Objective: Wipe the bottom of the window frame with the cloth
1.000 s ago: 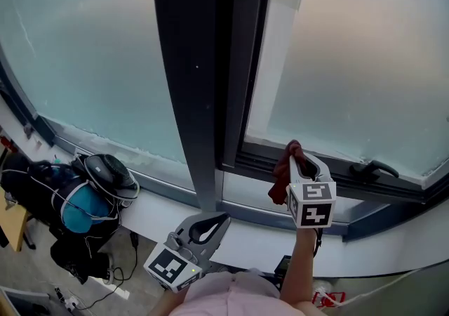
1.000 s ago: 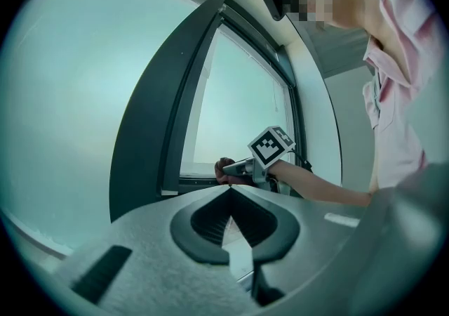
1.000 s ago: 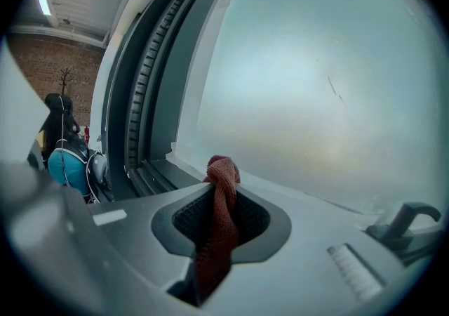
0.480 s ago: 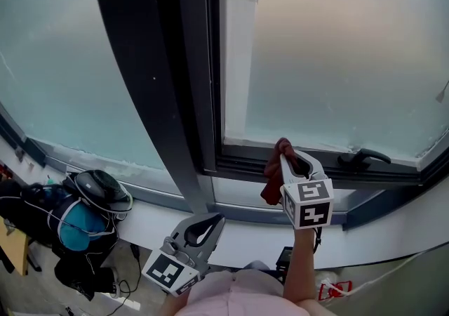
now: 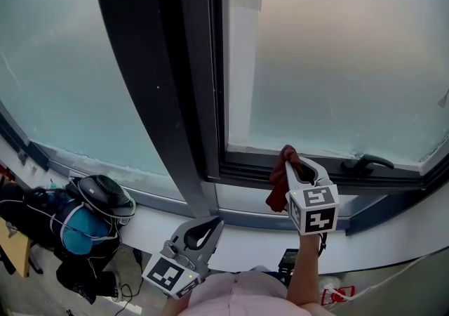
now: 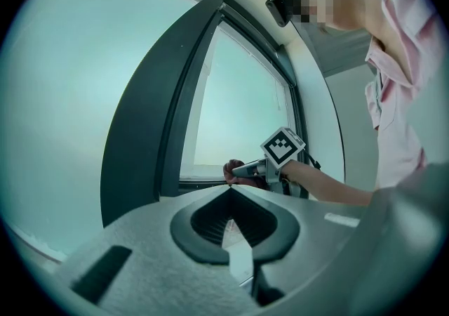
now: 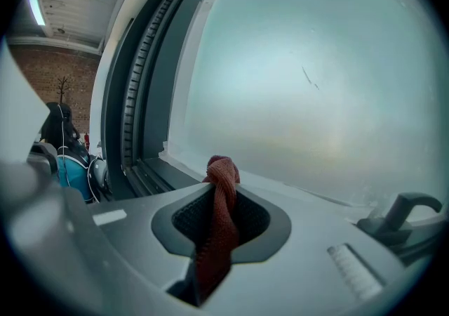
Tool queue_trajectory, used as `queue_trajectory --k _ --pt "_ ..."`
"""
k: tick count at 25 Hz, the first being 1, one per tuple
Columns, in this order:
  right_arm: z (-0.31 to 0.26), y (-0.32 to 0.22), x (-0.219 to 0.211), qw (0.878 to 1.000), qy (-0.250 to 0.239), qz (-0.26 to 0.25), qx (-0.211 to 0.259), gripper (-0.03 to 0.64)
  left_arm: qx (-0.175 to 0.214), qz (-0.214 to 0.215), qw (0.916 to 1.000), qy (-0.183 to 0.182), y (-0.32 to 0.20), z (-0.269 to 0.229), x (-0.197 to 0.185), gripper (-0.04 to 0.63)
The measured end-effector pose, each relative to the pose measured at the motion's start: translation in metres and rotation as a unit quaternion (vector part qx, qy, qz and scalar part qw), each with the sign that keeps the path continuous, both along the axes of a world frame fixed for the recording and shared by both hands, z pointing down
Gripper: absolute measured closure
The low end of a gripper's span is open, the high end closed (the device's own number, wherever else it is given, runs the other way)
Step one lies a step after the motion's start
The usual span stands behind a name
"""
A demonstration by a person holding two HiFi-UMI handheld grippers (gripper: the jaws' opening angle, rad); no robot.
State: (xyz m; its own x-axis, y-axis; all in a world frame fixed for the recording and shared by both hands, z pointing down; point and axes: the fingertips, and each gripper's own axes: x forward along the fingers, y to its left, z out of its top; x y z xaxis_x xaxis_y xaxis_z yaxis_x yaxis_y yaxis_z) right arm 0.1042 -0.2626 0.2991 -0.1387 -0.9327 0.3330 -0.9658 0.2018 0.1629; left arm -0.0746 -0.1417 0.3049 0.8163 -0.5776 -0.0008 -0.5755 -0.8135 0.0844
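A dark red cloth (image 5: pixel 280 178) hangs twisted from my right gripper (image 5: pixel 290 156), which is shut on it. The cloth's top touches or nearly touches the dark bottom rail of the window frame (image 5: pixel 252 166), just below the frosted pane. In the right gripper view the cloth (image 7: pixel 219 218) runs up between the jaws and bunches at the tips, with the bottom rail (image 7: pixel 160 175) to the left. My left gripper (image 5: pixel 223 219) hangs lower, near the white sill, shut on nothing. From the left gripper view the right gripper (image 6: pixel 235 170) and the cloth (image 6: pixel 233 167) show at the rail.
A dark window handle (image 5: pixel 366 162) sticks out on the rail right of the cloth, also in the right gripper view (image 7: pixel 405 211). A wide dark mullion (image 5: pixel 161 97) rises left of the pane. A helmet (image 5: pixel 105 195) and a bag (image 5: pixel 77 227) lie below the sill at left.
The head view has swung right along the window. My right gripper keeps the cloth at the bottom rail, shifted only slightly. The left gripper stays low and shut.
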Motion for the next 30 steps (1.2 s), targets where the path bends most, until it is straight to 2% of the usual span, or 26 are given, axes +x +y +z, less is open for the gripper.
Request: queue_trajectory --k 30 --pt "0.001 0.013 0.042 1.000 -0.014 0.025 0.006 0.557 -0.001 0.020 0.9998 0.004 0.007 -0.002 0.027 0.597"
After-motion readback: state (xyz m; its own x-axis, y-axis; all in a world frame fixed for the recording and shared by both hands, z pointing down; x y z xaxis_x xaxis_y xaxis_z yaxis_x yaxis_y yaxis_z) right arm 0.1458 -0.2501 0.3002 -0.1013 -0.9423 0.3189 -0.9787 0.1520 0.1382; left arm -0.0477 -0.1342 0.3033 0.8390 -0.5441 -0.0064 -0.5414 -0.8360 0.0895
